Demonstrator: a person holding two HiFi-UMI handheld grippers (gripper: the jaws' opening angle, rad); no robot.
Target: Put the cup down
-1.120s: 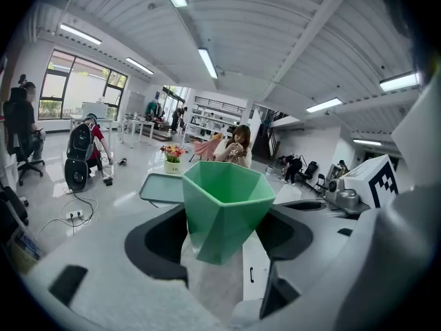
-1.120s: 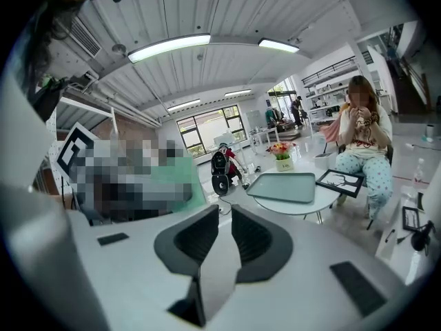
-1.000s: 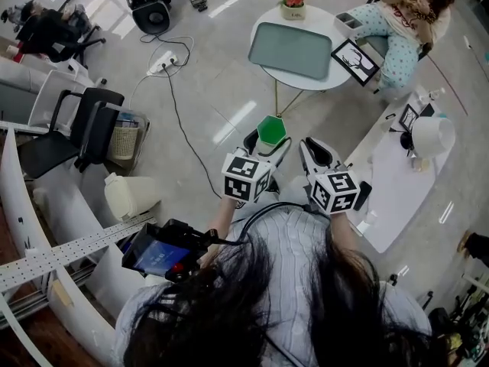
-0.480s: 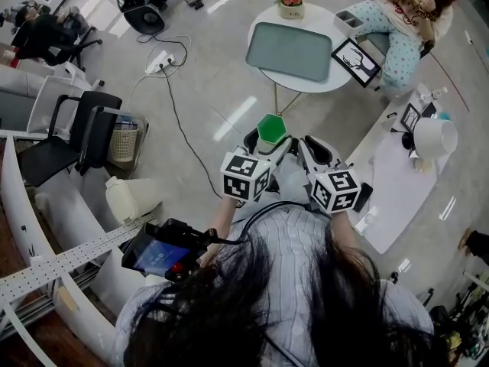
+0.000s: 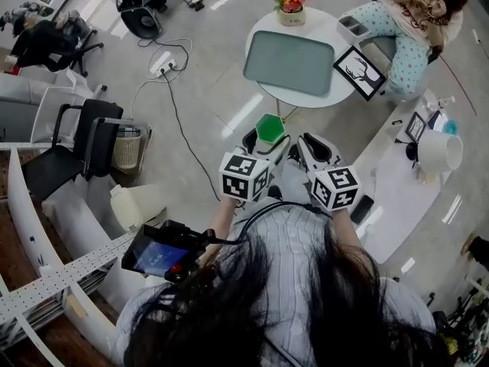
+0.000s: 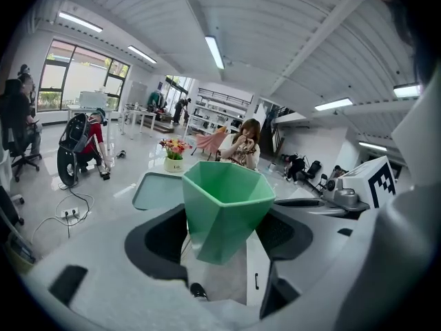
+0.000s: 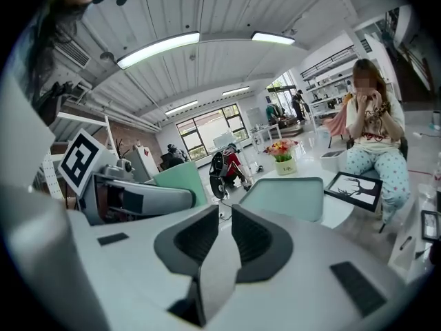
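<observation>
A pale, glossy floor fills the head view, with a round white worktop (image 5: 325, 23) at twelve o'clock carrying a grey-green tray (image 5: 289, 52), a pot of flowers (image 5: 289, 2) and a framed stag picture (image 5: 359, 71). A person (image 5: 409, 29) sits at two o'clock. From above, the cup (image 5: 270, 128) is only a green hexagonal rim, in the air short of that worktop. Only the left gripper view shows its faceted sides and the left tongs (image 6: 227, 226) spread wide, with a pad against each flank, pinching it upright. The right tongs (image 5: 315, 147) are just beside it at three o'clock. Their own view shows them (image 7: 220, 236) close together with a thin slit between, holding nothing.
</observation>
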